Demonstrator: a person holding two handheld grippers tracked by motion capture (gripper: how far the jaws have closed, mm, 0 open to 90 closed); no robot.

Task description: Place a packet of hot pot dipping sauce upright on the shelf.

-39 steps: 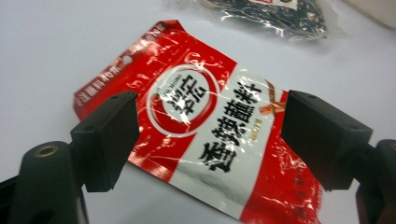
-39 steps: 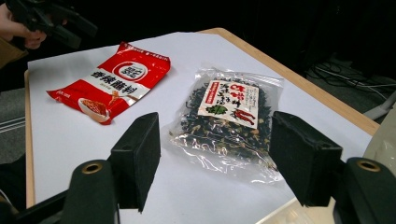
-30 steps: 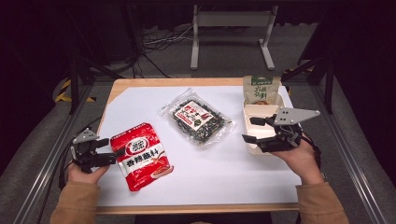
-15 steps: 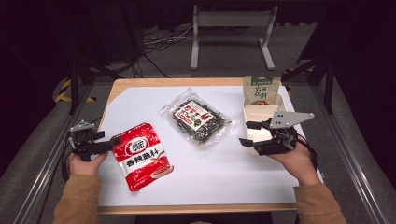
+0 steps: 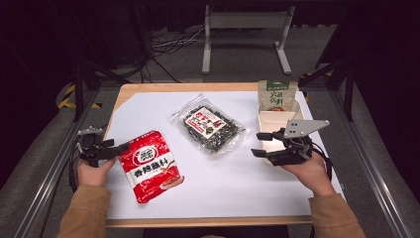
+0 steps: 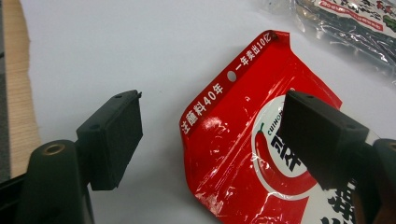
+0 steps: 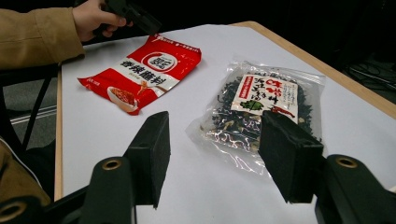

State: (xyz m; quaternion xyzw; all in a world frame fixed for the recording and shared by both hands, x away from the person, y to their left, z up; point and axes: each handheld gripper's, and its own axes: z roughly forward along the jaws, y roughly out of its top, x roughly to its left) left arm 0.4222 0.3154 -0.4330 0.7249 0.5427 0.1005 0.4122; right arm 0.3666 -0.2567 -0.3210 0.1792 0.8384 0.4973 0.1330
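A red snack packet (image 5: 151, 166) lies flat at the front left of the white table; it also appears in the left gripper view (image 6: 252, 154) and in the right gripper view (image 7: 144, 70). My left gripper (image 5: 119, 148) stands open at the packet's top-left corner, and that corner lies between its jaws (image 6: 212, 105) without being pinched. A clear bag of dark dried food (image 5: 210, 126) lies mid-table. My right gripper (image 5: 259, 144) is open and empty to the bag's right, its jaws (image 7: 217, 123) pointing at the bag (image 7: 261, 102).
A cream divided tray (image 5: 277, 119) sits at the right edge, behind the right gripper, with a green pouch (image 5: 276, 95) standing at its far end. The person's left hand (image 7: 93, 18) holds the other gripper. A wooden table rim (image 5: 188, 88) borders the white sheet.
The left gripper has shifted farther up the table to the red packet's top corner. The right gripper has drifted a little left toward the clear bag. Both stayed open.
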